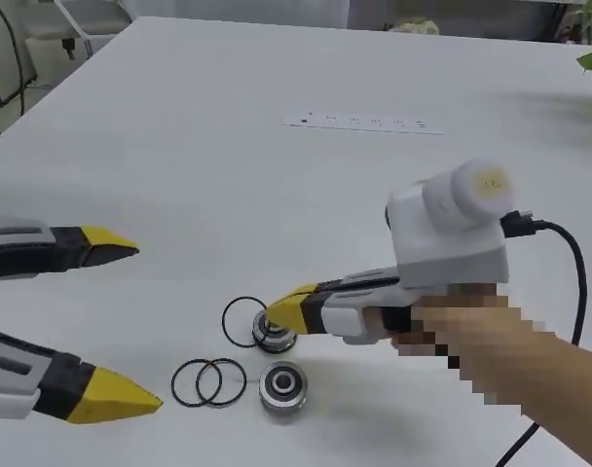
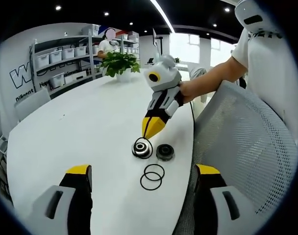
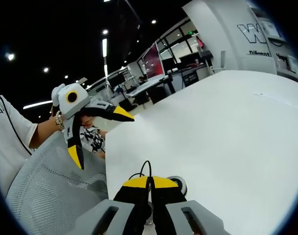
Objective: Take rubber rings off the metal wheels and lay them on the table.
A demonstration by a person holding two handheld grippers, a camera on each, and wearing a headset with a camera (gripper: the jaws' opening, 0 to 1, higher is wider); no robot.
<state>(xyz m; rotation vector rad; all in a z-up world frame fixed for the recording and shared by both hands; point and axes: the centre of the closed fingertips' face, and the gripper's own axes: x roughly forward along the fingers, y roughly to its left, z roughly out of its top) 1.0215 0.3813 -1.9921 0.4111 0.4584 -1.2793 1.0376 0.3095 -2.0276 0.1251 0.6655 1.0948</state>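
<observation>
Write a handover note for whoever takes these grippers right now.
Left gripper: open, holding nothing, beside the work.
Right gripper: shut on a rubber ring at the far wheel; the ring looks partly off.
Done: two rings lie overlapped on the table.
Left: free that ring and lay it down, then check the near wheel; I cannot tell if it carries rings.

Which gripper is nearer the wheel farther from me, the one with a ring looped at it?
Right. The right gripper has its shut tips at that wheel, pinching its rubber ring. The left gripper is open, off to the wheel's left in the head view, apart from it.
</observation>
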